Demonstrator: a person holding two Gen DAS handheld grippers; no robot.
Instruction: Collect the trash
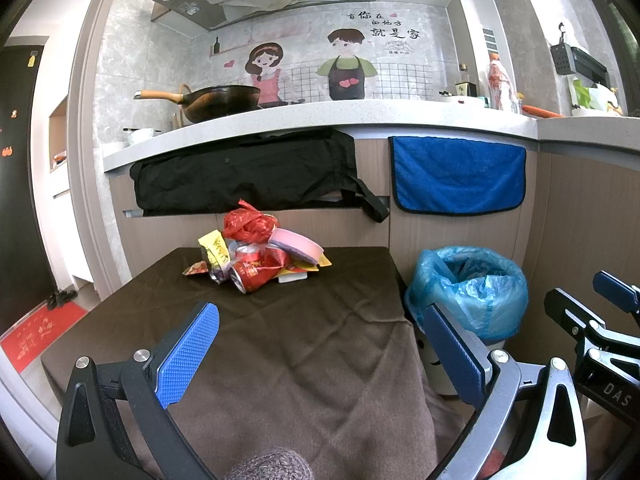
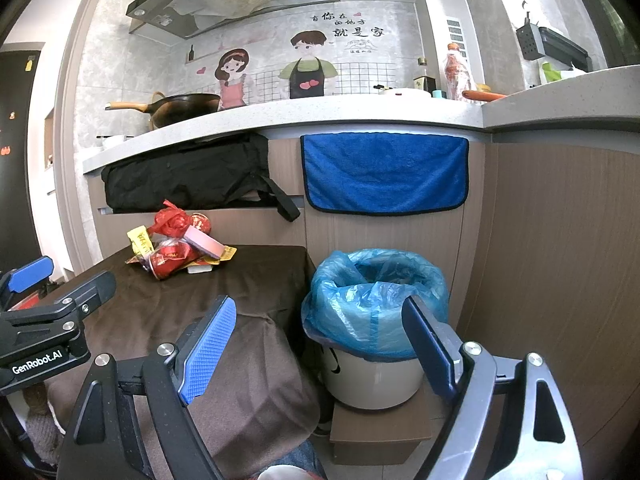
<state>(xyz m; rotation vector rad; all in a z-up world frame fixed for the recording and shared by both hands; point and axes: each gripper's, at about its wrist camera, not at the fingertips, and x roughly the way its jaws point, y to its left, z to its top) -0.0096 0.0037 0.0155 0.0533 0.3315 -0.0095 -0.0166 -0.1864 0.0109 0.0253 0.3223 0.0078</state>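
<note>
A heap of trash (image 1: 256, 252) lies at the far end of a brown-clothed table (image 1: 280, 340): a crushed red can (image 1: 256, 274), a red plastic bag (image 1: 248, 224), a pink box (image 1: 296, 242) and yellow wrappers (image 1: 214, 250). The same heap (image 2: 176, 248) shows at the left of the right wrist view. A white bin with a blue liner (image 2: 376, 304) stands right of the table, also seen as the bin (image 1: 468, 292). My left gripper (image 1: 320, 356) is open over the near cloth, holding nothing. My right gripper (image 2: 320, 352) is open, empty, between table edge and bin.
Behind the table runs a kitchen counter (image 1: 320, 120) with a wok (image 1: 216, 102) and bottles. A black apron (image 1: 244, 172) and a blue towel (image 1: 456, 172) hang from the cabinet front. The bin sits on a low brown box (image 2: 380, 428). A wood panel wall (image 2: 560, 260) closes the right.
</note>
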